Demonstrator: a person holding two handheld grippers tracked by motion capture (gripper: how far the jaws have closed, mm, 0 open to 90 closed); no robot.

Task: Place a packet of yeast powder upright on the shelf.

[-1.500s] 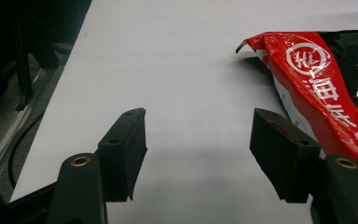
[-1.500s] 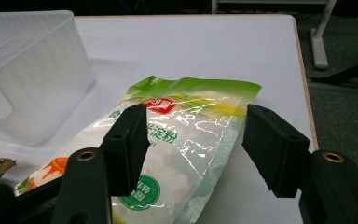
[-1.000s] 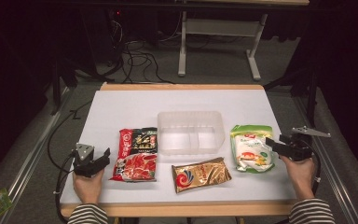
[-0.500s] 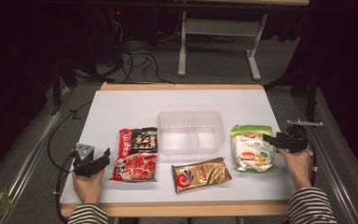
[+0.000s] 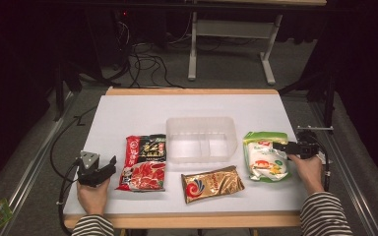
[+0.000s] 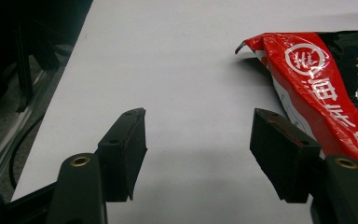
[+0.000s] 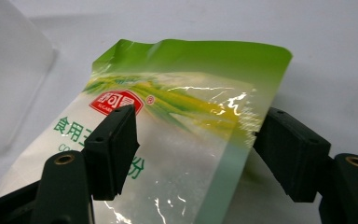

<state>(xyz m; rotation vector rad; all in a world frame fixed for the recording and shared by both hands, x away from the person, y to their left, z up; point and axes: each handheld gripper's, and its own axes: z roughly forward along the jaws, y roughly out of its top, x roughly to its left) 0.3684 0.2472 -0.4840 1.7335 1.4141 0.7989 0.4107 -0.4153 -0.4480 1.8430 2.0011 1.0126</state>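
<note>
A: Why is my right gripper (image 7: pixel 193 154) over the green pouch (image 7: pixel 177 140)?
B: Jaws spread, straddling its edge beside the clear tub (image 5: pixel 202 139), nothing grasped; likely a pickup.
A: My left gripper (image 6: pixel 198 154)?
B: Agape, empty, resting beside the red packet (image 6: pixel 326 88).

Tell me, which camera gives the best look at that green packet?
The right gripper view: the green packet lies close up between the open jaws, its print readable. The high view shows the green packet whole but small, right of the clear tub.
</note>
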